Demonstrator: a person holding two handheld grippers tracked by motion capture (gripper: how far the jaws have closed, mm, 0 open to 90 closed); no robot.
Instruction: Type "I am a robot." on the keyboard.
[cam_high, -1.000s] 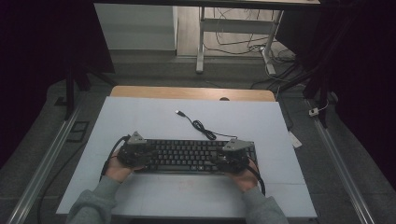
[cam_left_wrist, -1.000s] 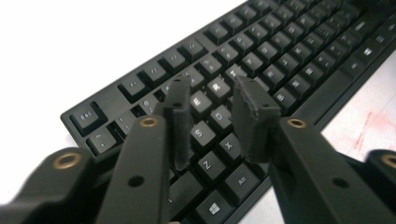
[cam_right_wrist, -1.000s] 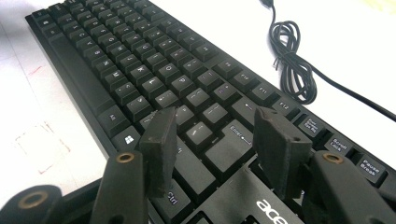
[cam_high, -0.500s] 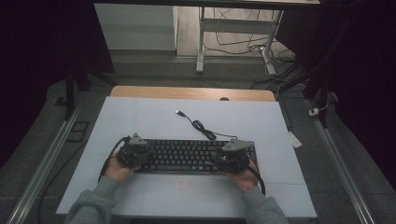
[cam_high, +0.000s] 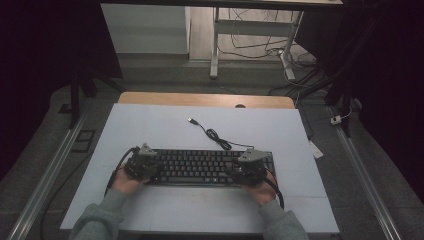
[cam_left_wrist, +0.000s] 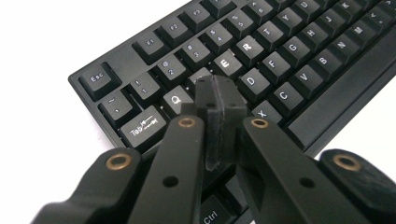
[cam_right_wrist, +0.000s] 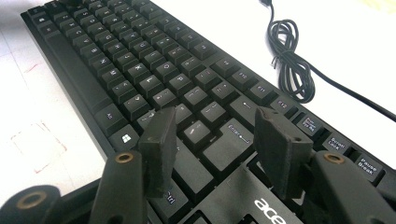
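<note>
Up close, your left gripper (cam_left_wrist: 219, 100) has just closed with nothing between its jaws, tips over the keyboard's (cam_high: 200, 166) W key; your right gripper (cam_right_wrist: 215, 140) hangs part-open above Enter, holding nothing.

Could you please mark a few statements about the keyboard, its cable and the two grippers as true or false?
1. The left gripper has its jaws shut together over the keyboard. True.
2. The right gripper is clamped on the cable. False: its jaws stand apart over the Enter key, and the cable lies on the table.
3. The keyboard is white. False: it is black.
4. The cable's plug lies loose on the table. True.
</note>
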